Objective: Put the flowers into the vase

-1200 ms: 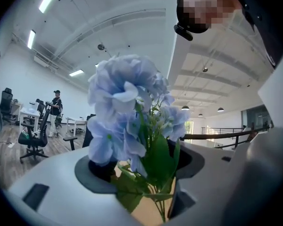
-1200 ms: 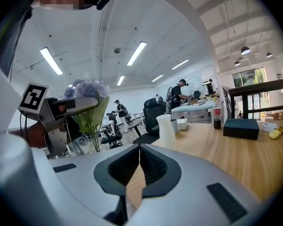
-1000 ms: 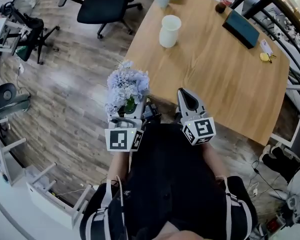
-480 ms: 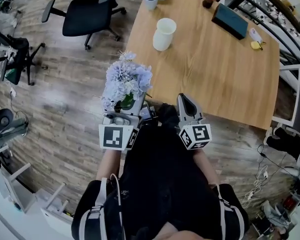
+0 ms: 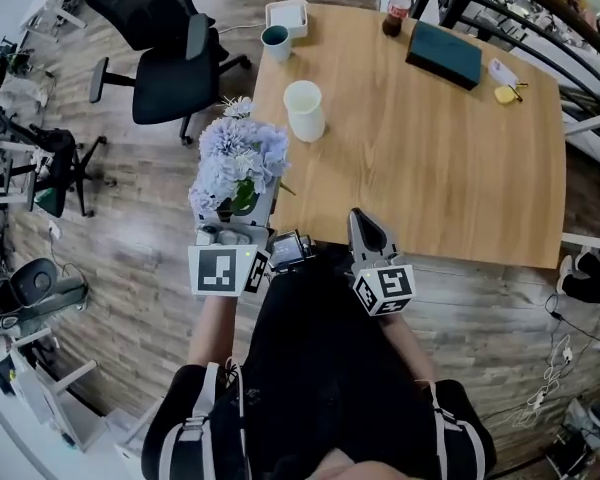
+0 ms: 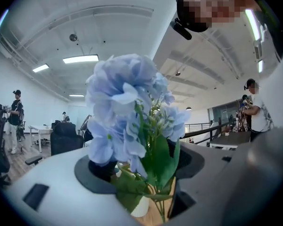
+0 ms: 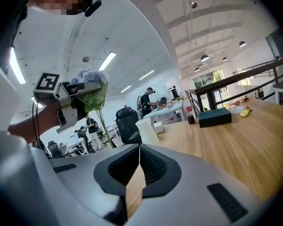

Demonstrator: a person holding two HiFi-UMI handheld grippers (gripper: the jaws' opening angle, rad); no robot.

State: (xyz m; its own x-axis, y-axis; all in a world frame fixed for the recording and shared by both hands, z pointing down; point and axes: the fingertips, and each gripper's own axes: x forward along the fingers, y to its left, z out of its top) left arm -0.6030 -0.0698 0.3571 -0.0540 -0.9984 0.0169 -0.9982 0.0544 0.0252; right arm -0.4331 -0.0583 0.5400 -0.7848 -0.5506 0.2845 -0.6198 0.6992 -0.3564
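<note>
A bunch of pale blue flowers (image 5: 236, 160) with green leaves stands upright in my left gripper (image 5: 242, 204), whose jaws are shut on the stems just left of the table's near corner. From the left gripper view the blooms (image 6: 127, 117) fill the middle and the stems run down between the jaws. The white vase (image 5: 305, 110) stands upright on the wooden table (image 5: 430, 158), beyond and to the right of the flowers; it also shows ahead in the right gripper view as the vase (image 7: 147, 132). My right gripper (image 5: 365, 228) is shut and empty over the table's near edge.
At the table's far side stand a teal mug (image 5: 275, 37), a white box (image 5: 287, 15), a bottle (image 5: 393, 10) and a dark teal box (image 5: 443, 53). A black office chair (image 5: 165, 68) is left of the table. Black railing runs at the right.
My left gripper has carried the flowers forward and a little up, closer to the vase. The right gripper stays shut by the table's near edge.
</note>
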